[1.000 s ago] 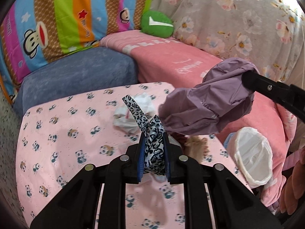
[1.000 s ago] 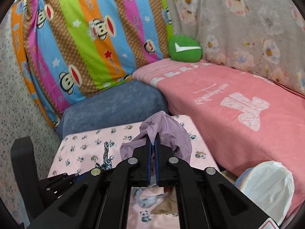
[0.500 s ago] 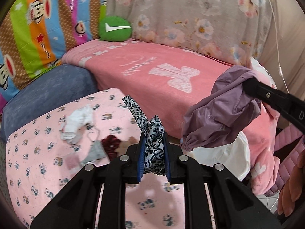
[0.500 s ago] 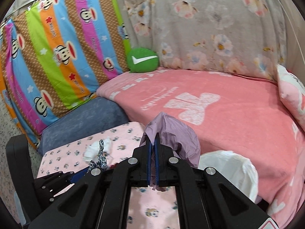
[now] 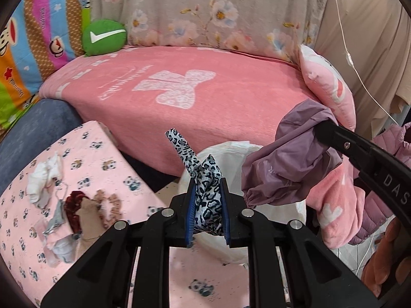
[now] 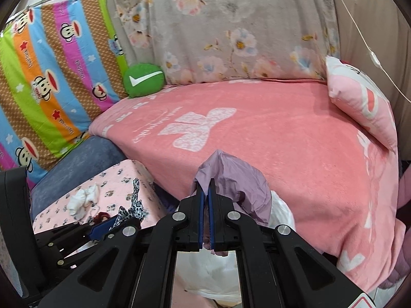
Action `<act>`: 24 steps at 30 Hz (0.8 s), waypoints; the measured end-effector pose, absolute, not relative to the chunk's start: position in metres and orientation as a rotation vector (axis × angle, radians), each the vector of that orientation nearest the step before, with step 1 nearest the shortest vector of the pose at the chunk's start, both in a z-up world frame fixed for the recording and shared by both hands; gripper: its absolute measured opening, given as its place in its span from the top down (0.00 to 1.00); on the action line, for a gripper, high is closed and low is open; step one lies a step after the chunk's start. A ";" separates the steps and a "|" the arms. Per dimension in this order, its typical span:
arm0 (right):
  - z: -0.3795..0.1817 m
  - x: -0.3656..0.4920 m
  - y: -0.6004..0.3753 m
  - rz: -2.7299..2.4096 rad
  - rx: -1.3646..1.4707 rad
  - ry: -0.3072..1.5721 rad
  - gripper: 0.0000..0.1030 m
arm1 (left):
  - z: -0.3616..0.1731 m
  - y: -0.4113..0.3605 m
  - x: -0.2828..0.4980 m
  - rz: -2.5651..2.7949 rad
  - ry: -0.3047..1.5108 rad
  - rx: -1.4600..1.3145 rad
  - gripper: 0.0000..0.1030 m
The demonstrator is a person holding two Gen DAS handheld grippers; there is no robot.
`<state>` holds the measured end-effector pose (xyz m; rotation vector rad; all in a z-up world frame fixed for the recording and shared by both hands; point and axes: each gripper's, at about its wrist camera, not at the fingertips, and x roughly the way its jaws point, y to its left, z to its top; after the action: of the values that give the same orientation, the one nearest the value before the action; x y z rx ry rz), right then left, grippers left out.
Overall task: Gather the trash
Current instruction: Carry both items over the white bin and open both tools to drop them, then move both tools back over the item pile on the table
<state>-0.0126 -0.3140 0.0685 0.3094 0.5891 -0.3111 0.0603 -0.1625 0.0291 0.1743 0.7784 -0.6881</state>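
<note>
I've swung both grippers off the panda table point(image 5: 108, 159) to above the white bag point(image 5: 231, 151), left gripper point(image 5: 207, 205) clamped on the leopard scrap point(image 5: 205, 177), right gripper point(image 6: 205, 205) on the purple cloth point(image 6: 239, 177), ready to drop.

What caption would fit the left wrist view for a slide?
Left gripper holding a leopard-print cloth before a white bag, right gripper holding a purple cloth.

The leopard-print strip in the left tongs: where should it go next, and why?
Probably forward and down over the white bag, then let go. The left tongs grip the leopard-print strip, and the bag's white plastic lies just ahead and below; the right tongs hold a purple cloth near it.
</note>
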 end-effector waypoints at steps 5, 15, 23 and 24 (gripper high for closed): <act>0.056 -0.016 -0.331 -0.338 0.330 0.611 0.95 | 0.023 -0.183 0.059 -0.711 0.797 0.180 0.81; 0.050 -0.022 -0.342 -0.369 0.367 0.604 0.73 | 0.025 -0.191 0.057 -0.666 0.761 0.187 0.29; 0.056 -0.019 -0.335 -0.367 0.358 0.588 0.61 | 0.024 -0.182 0.063 -0.641 0.770 0.166 0.28; 0.056 -0.019 -0.334 -0.366 0.357 0.588 0.61 | 0.024 -0.180 0.064 -0.637 0.773 0.160 0.28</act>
<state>-0.0191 -0.3344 0.0560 0.3575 0.5876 -0.3659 0.0636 -0.1797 0.0243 0.1602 0.7727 -0.6369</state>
